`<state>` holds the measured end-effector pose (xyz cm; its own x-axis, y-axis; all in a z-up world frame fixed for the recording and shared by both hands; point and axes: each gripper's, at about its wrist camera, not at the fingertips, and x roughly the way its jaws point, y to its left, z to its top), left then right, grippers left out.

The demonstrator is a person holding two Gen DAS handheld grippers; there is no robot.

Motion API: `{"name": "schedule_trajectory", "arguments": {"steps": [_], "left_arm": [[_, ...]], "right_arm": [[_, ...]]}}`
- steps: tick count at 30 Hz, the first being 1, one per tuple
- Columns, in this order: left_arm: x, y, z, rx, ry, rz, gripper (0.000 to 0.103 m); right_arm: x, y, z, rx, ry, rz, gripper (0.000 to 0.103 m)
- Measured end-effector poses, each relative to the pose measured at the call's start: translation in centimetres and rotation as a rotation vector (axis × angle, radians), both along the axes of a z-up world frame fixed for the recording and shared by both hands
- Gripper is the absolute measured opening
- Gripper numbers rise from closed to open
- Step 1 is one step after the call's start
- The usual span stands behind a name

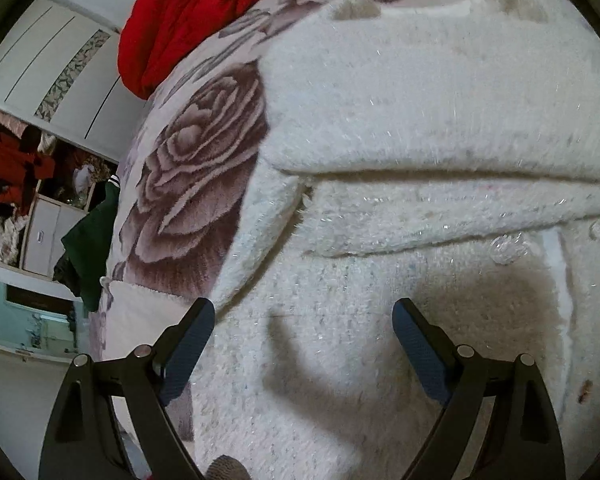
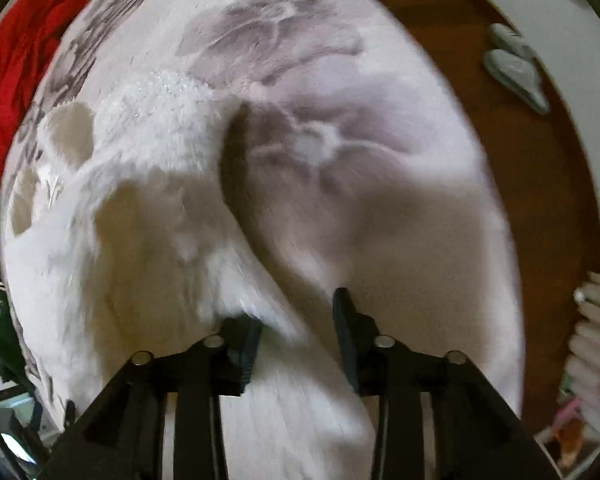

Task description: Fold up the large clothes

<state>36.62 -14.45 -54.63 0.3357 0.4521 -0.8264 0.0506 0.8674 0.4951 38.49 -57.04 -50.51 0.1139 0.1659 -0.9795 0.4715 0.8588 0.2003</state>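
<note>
Your left hand-held gripper [image 1: 303,334] hovers just over the fluffy white garment [image 1: 420,128], its jaws spread wide apart with nothing between them; their shadow falls on the pile just ahead. The garment lies spread over a rose-printed blanket [image 1: 196,160] on the bed, and a folded edge of it runs across the left wrist view, with clear buttons [image 1: 508,246] showing just below that fold on the right. A red cloth [image 1: 188,12] is heaped on the blanket beyond the garment, and a dark green piece [image 1: 90,240] hangs off the bed's side at left. Your right hand-held gripper [image 2: 298,328] sits low at the garment's edge [image 2: 148,208] with its jaws parted; white fleece lies between the fingers and over the left fingertip [image 2: 242,334], but the view is smeared by motion, so you cannot tell whether cloth is actually pinched. To the right of the bed, brown floor [image 2: 540,208] shows, with a pair of grey slippers [image 2: 516,72] lying on it well apart from the garment.
</note>
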Motion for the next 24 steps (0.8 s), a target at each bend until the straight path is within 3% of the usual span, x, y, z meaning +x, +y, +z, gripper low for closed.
{"name": "schedule_trajectory", "arguments": {"steps": [4, 6, 8, 11, 13, 14, 17, 19, 21, 24], "left_arm": [[-1.3, 1.4, 2.1, -0.034, -0.037, 0.015, 0.091], [-1.8, 2.1, 2.4, -0.048, -0.035, 0.027, 0.091], [-2.5, 2.8, 2.7, -0.061, -0.032, 0.039, 0.091], [-3.5, 3.3, 2.3, -0.038, -0.050, 0.035, 0.091], [-3.9, 3.3, 1.0, -0.012, -0.037, 0.043, 0.091], [-4.0, 3.4, 0.7, -0.002, -0.039, 0.052, 0.091], [-4.2, 2.9, -0.3, 0.049, -0.040, 0.068, 0.091], [-4.5, 2.1, -0.1, 0.082, -0.054, 0.076, 0.091], [-5.1, 0.6, 0.7, 0.125, -0.067, 0.077, 0.091], [-6.4, -3.3, 2.4, 0.191, -0.085, 0.067, 0.091]], "right_arm": [[-3.9, 0.1, 5.7, 0.024, -0.090, -0.137, 0.039], [-5.1, 0.6, 7.3, 0.131, -0.162, -0.159, 0.039], [-4.6, 2.4, 8.0, 0.188, -0.216, -0.106, 0.039], [-0.3, 5.8, 7.4, 0.184, -0.262, 0.002, 0.036], [2.5, 7.1, 5.7, 0.093, -0.222, 0.033, 0.032], [4.5, 7.4, 3.2, 0.038, -0.129, 0.082, 0.032], [5.5, 7.0, 0.5, 0.033, -0.032, 0.114, 0.032], [4.9, 6.8, 1.7, 0.049, -0.056, 0.125, 0.034], [2.9, 6.3, 4.0, 0.045, -0.083, 0.157, 0.047], [-1.3, 5.0, 6.6, 0.007, -0.080, 0.216, 0.050]]}}
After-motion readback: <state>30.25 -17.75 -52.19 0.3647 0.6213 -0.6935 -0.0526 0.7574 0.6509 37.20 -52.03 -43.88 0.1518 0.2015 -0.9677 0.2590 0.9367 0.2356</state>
